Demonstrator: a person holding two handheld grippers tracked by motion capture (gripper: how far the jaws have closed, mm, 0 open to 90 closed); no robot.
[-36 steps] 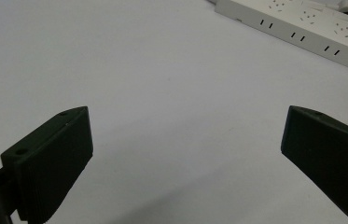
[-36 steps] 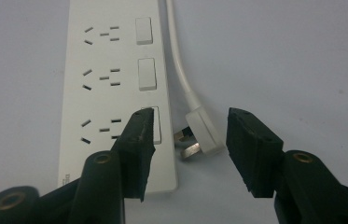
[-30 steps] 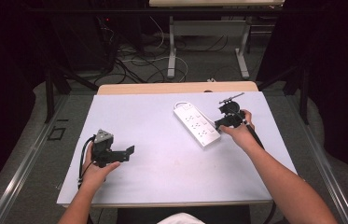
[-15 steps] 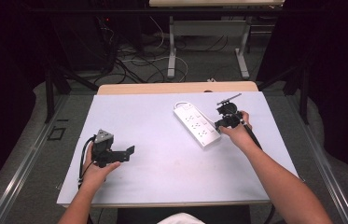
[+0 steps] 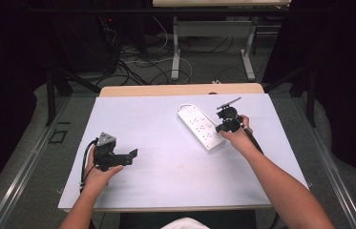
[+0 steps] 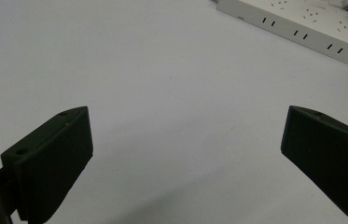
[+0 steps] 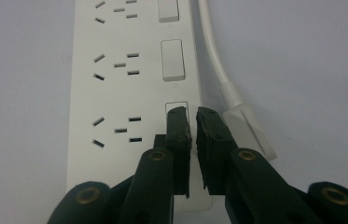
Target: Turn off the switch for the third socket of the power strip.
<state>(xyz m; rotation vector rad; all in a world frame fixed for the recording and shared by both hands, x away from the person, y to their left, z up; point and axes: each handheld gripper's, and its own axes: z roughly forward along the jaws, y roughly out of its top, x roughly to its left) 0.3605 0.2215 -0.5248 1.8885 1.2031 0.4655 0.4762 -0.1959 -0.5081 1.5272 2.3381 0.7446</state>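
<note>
Jaws of my right gripper (image 7: 190,112) just closed, nothing between them, tips over the nearest rocker switch (image 7: 176,105) of the long white plastic power strip (image 7: 115,93). Strip's long axis runs straight ahead, so next switch is dead forward.

A lab: dark curtained surround, tangled floor cables (image 5: 137,59) and a white-topped test table (image 5: 166,157)

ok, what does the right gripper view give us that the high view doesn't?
Right gripper view: rocker switches, socket slots, and the right hand-held gripper with its nearly closed jaws on the nearest switch. High view: left hand-held gripper open over the bare table, both forearms, the floor cables. Shared: the white power strip and its cord.
</note>
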